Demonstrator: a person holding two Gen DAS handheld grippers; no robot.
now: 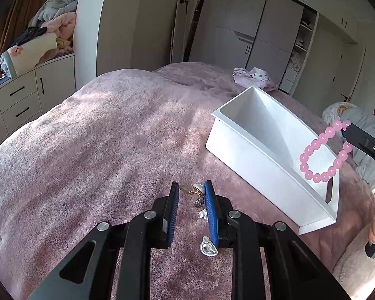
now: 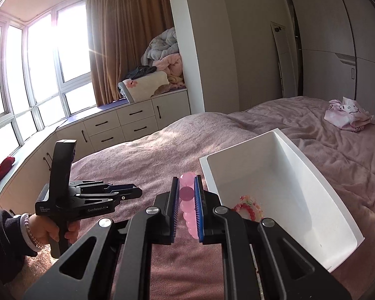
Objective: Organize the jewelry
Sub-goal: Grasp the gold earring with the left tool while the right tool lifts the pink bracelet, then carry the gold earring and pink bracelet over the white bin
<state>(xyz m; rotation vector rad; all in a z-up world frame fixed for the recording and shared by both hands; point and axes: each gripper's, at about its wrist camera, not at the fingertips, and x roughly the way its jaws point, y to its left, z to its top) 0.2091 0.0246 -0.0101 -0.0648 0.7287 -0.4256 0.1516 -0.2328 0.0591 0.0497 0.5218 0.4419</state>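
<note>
Pink plush bedding (image 1: 100, 137) was spread beneath a white bin (image 2: 300, 175), in which a red beaded bracelet (image 2: 247, 207) was already laid. A pink bead bracelet (image 1: 322, 155) was clamped in the right gripper (image 2: 187, 200) near the bin. Small earrings (image 1: 200, 195) remained unsorted between the left gripper's (image 1: 191, 195) parted fingers.

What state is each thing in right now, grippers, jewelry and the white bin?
Left gripper: open, above small jewelry pieces on the blanket.
Right gripper: shut on pink bead bracelet, lifted.
White plastic bin: upright, holds a red bead bracelet.
</note>
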